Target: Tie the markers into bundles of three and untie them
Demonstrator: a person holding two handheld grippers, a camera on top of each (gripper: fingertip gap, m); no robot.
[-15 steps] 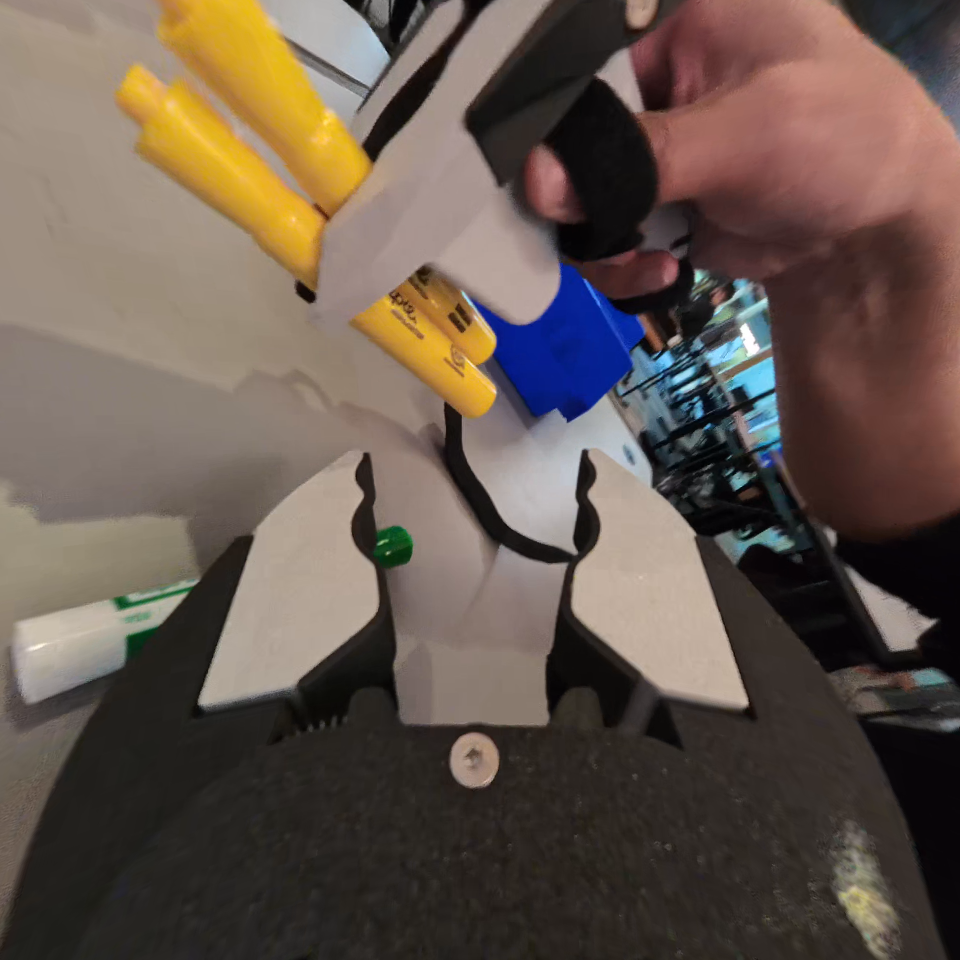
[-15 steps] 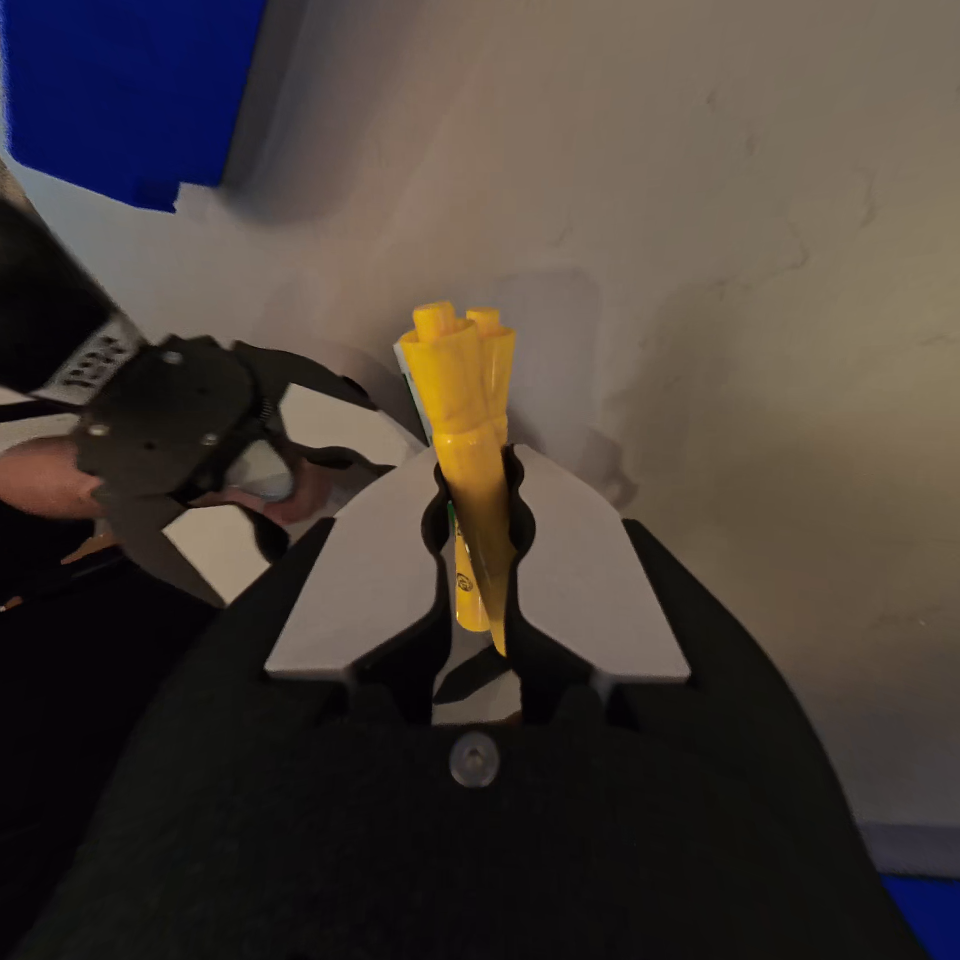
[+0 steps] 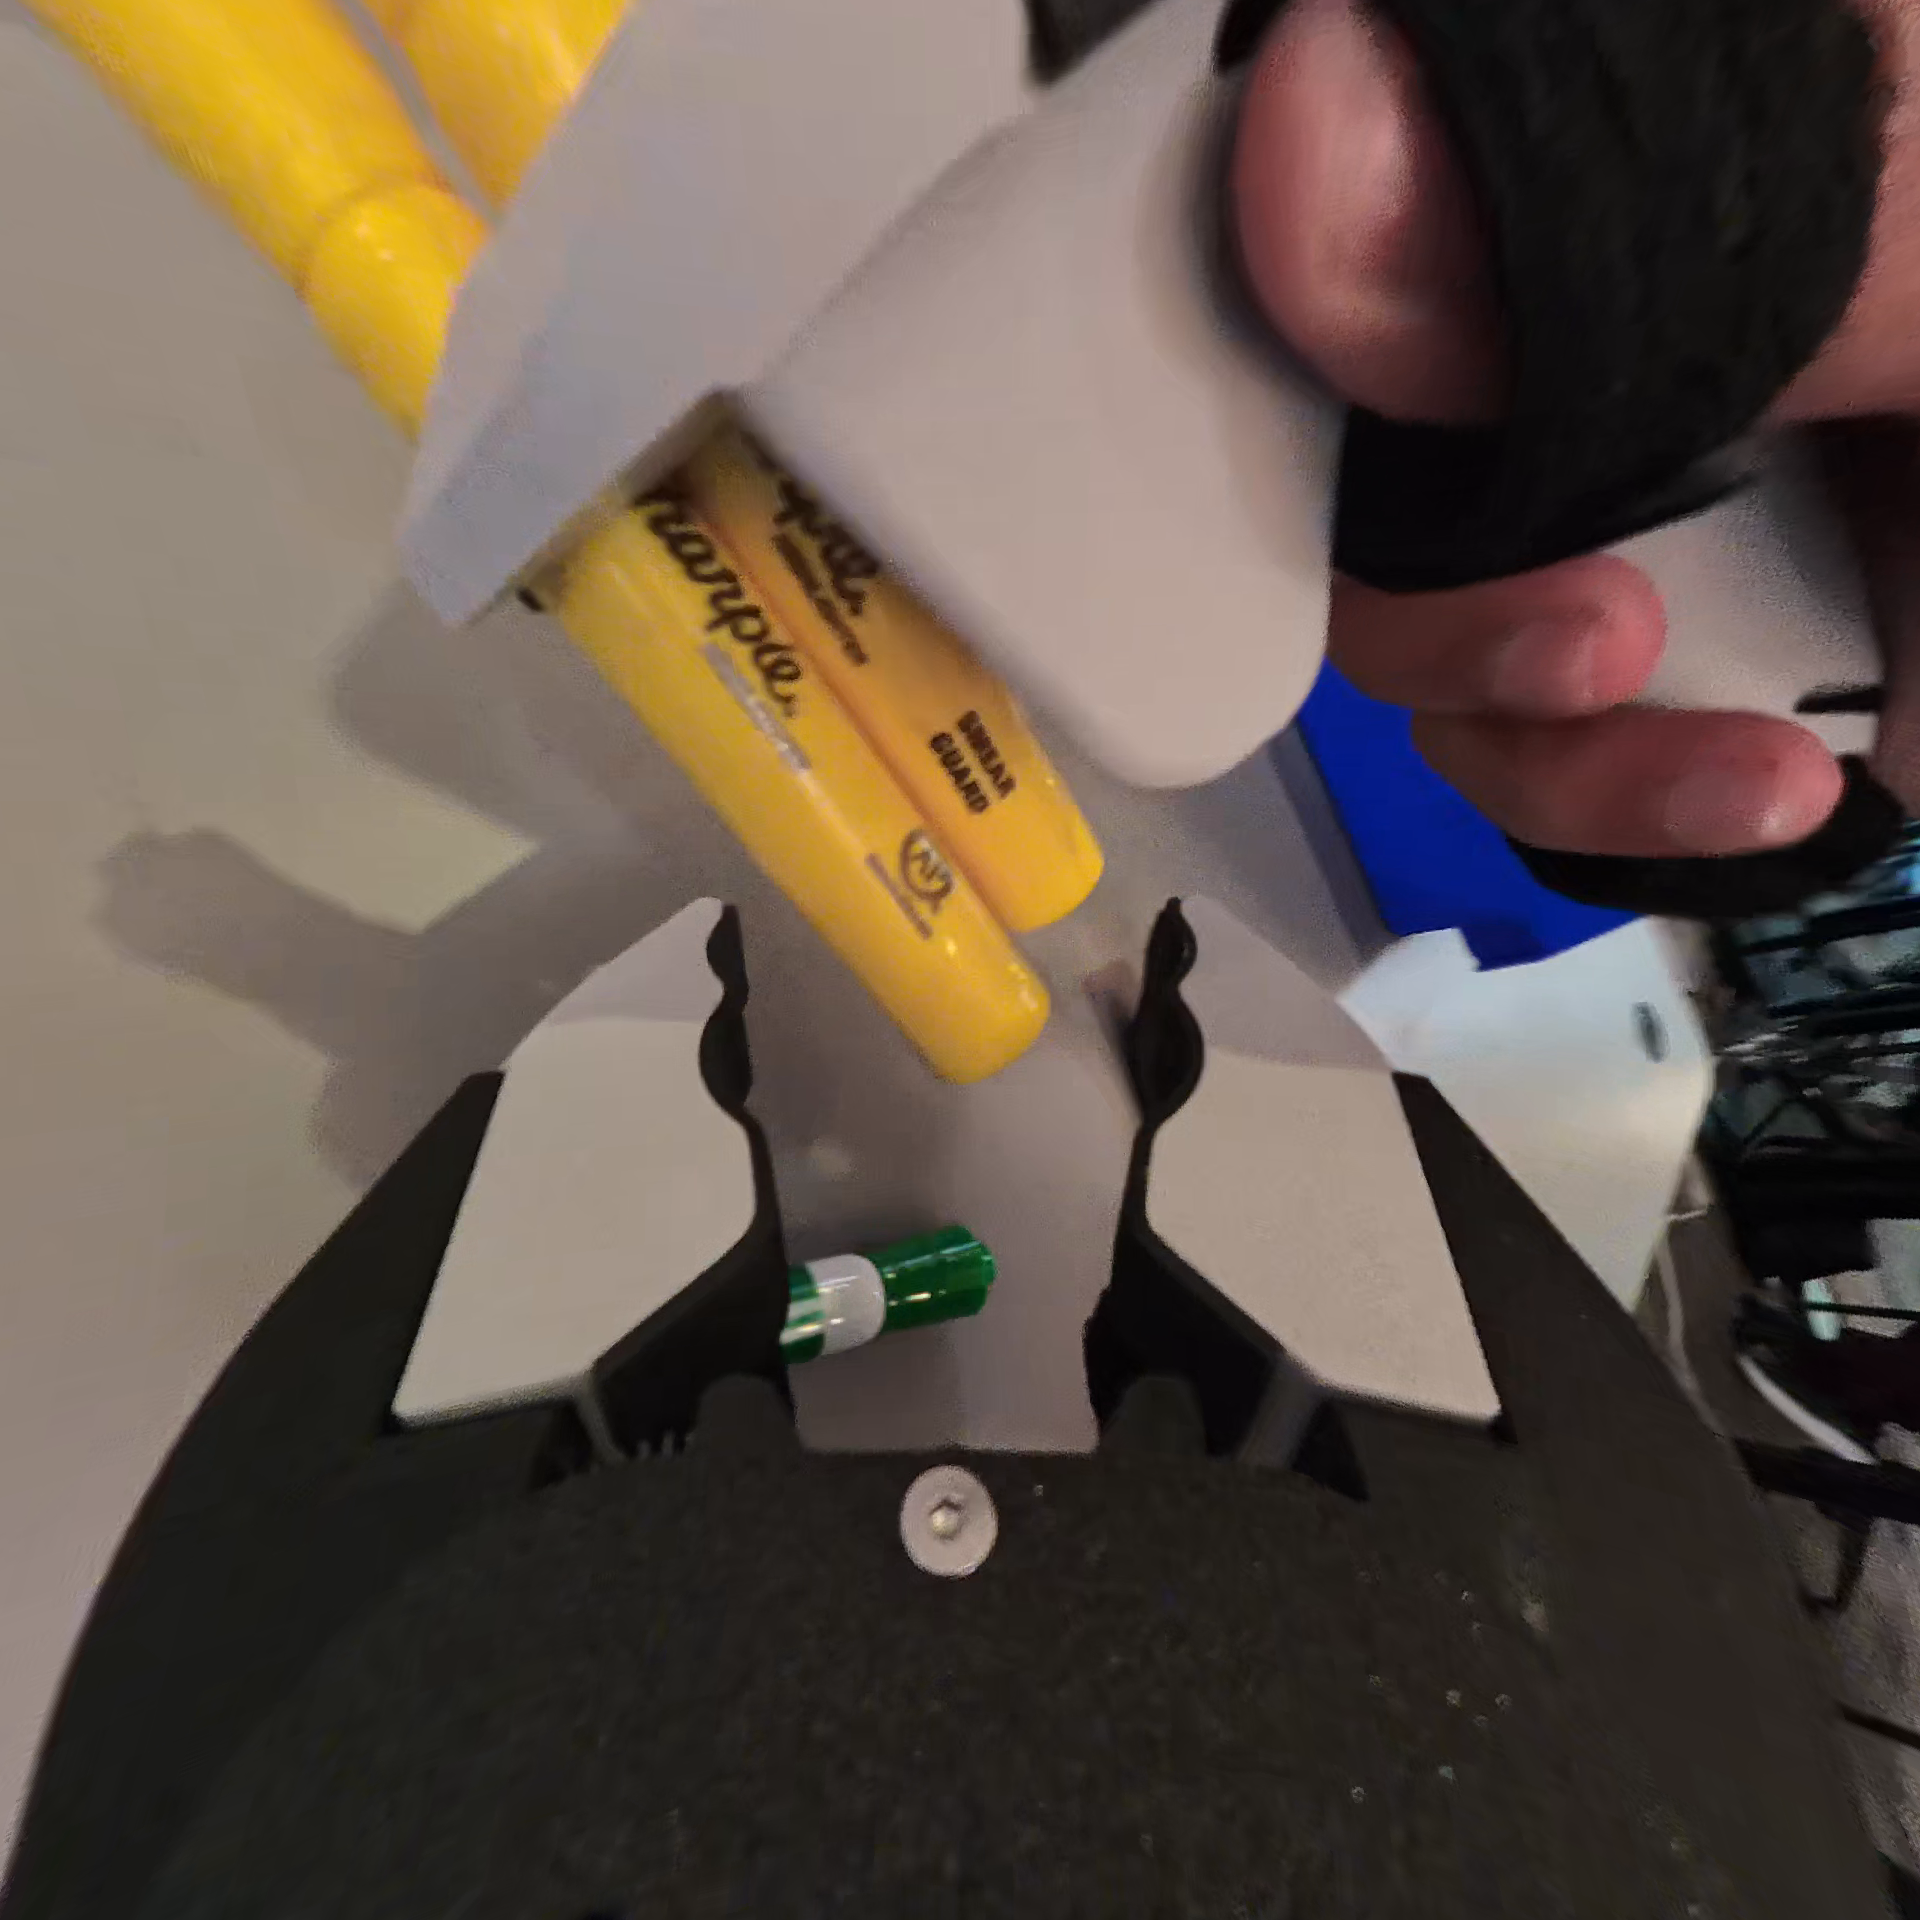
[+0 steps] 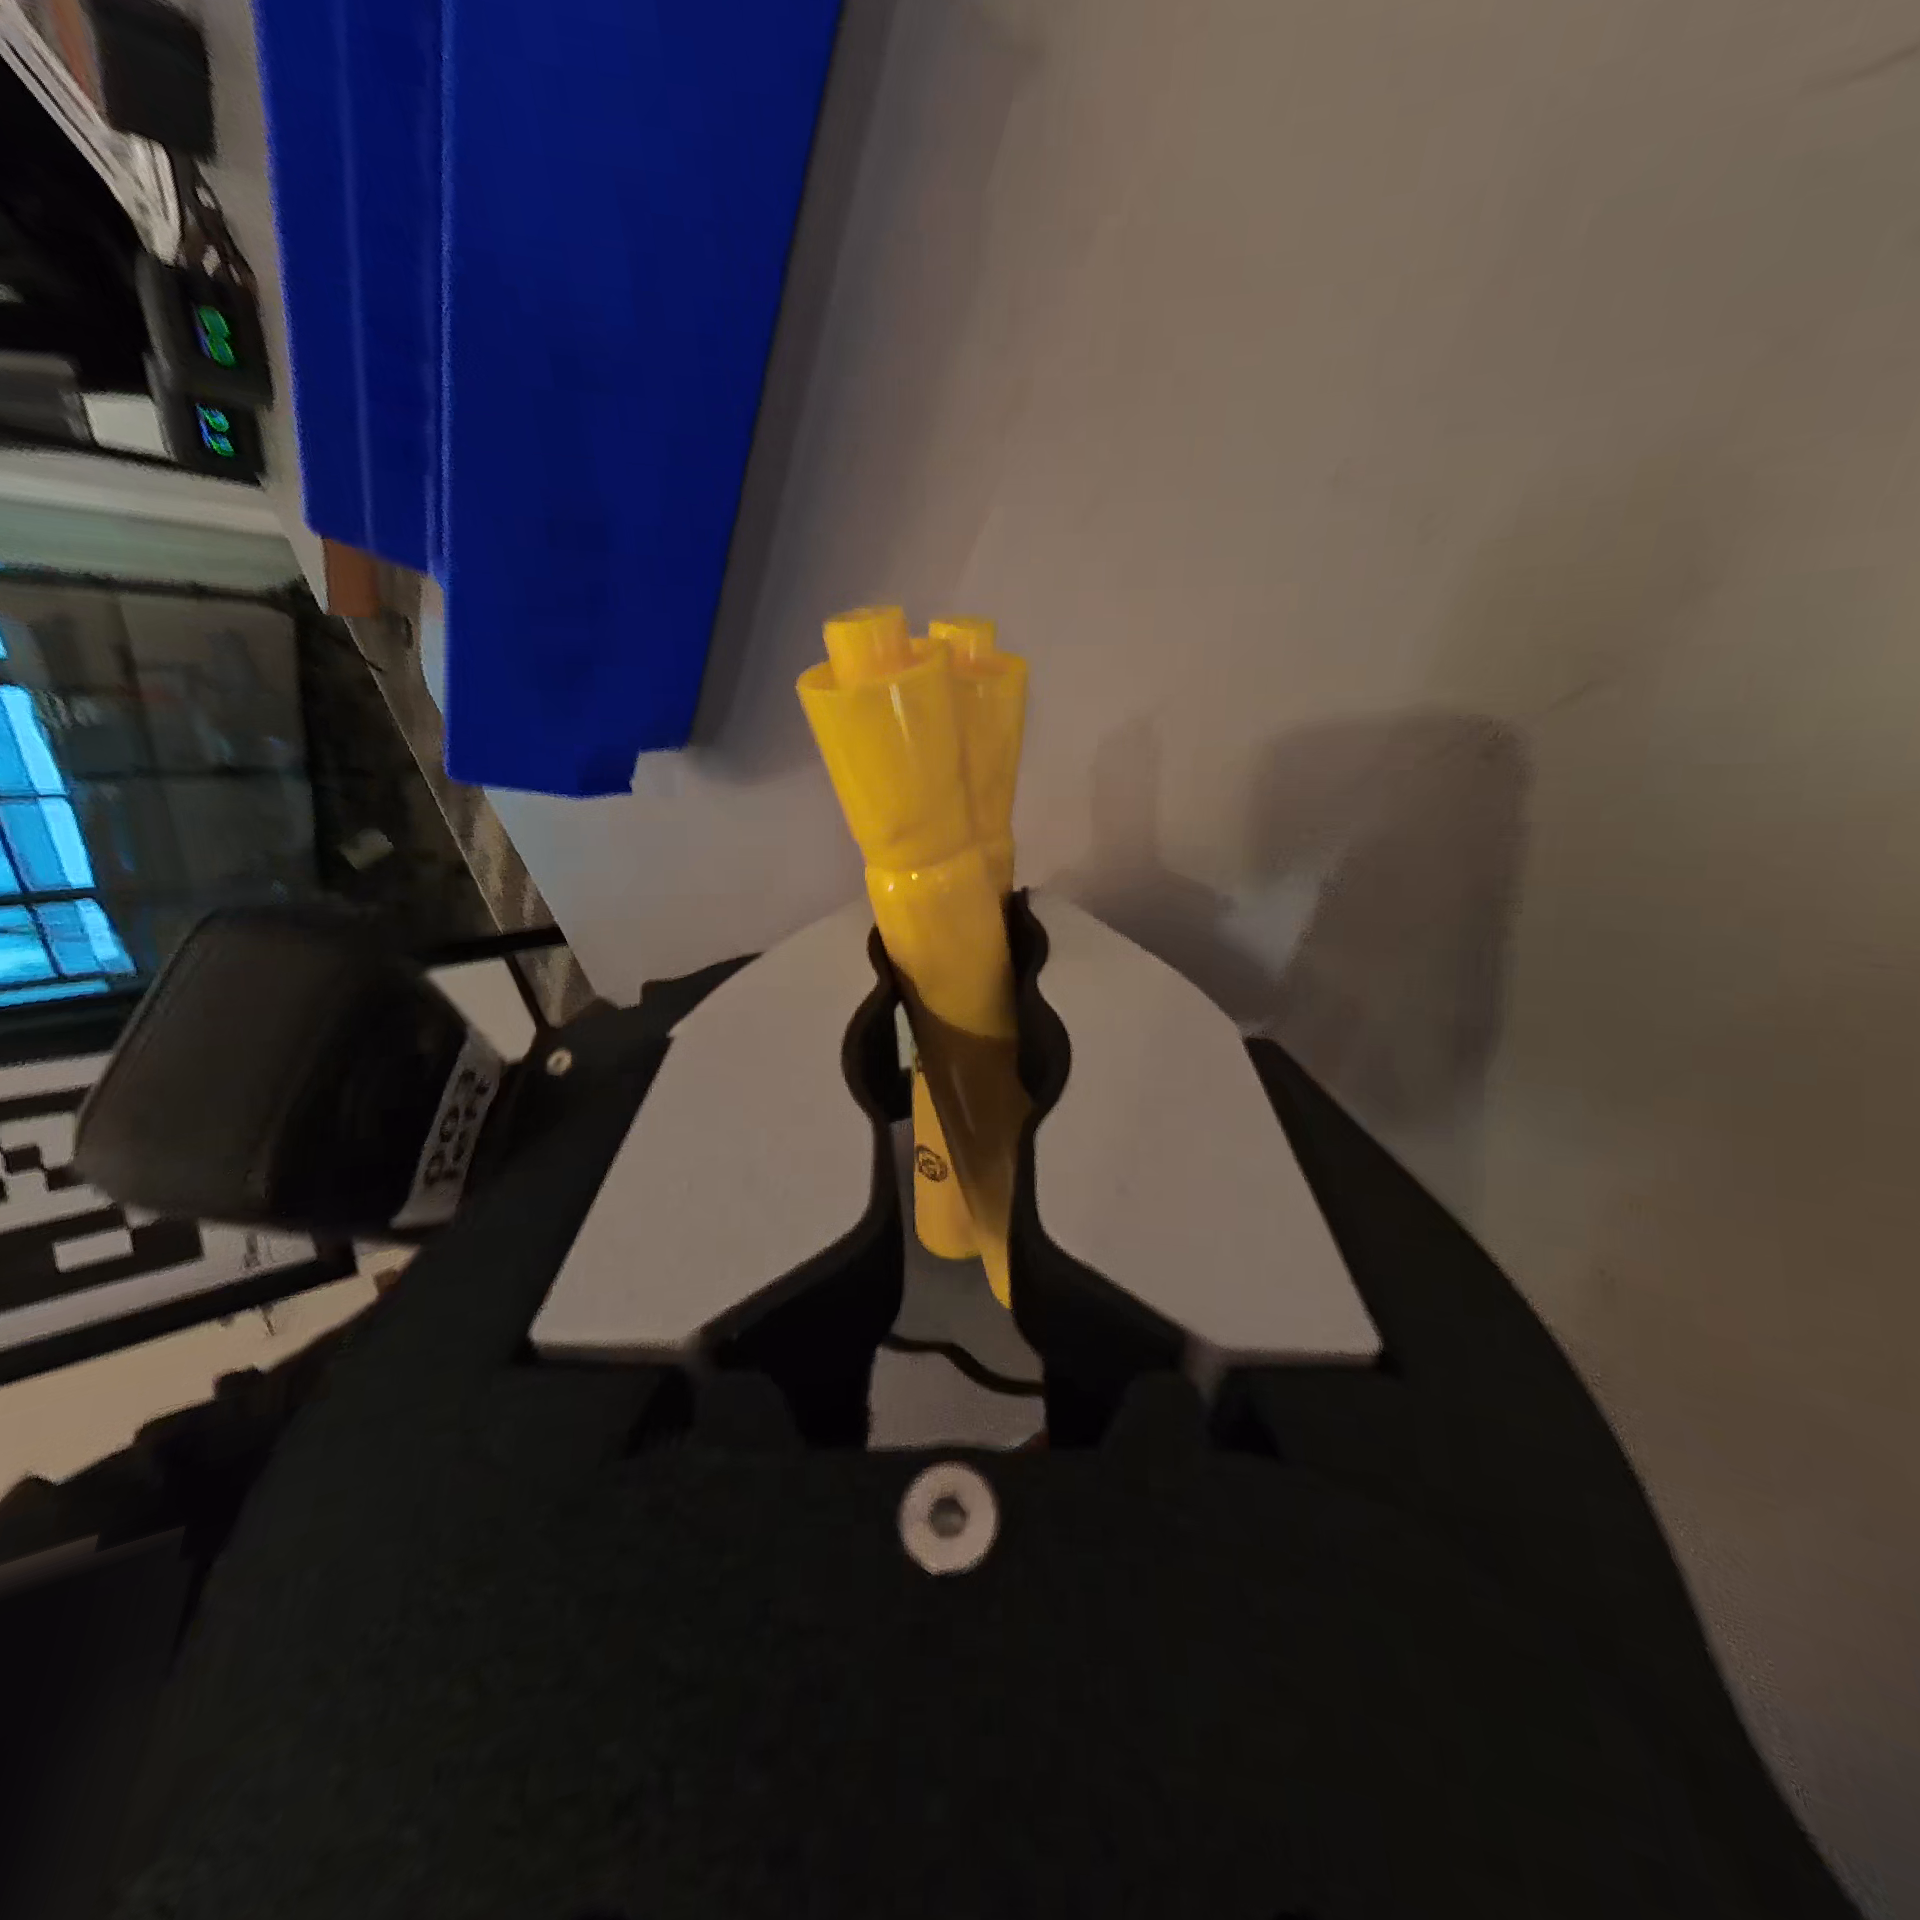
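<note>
My right gripper (image 4: pixel 951 925) is shut on a bundle of yellow markers (image 4: pixel 920 821) and grips them mid-body, caps pointing away. In the left wrist view the same bundle (image 3: pixel 821 810) hangs slanted from the right gripper's grey fingers (image 3: pixel 831 343), held by a hand. Its butt ends reach down between my left fingertips. My left gripper (image 3: pixel 948 935) is open and empty, with its jaws on either side of the butt ends and not touching them. A green-capped marker (image 3: pixel 894 1288) lies on the grey table (image 3: pixel 208 727) beneath the left jaws. A thin black band (image 4: pixel 966 1371) shows on the table behind the right jaws.
A blue box (image 4: pixel 540 364) stands on the table near its edge; it also shows in the left wrist view (image 3: pixel 1434 831). A white block (image 3: pixel 1507 1060) sits at the right. The black body of the left gripper (image 4: pixel 281 1070) is close on the right gripper's left.
The yellow bundle and my left gripper have closed in; the butt ends now sit between the left fingertips. The black band has left the left view. The right view has swung towards the blue box.
</note>
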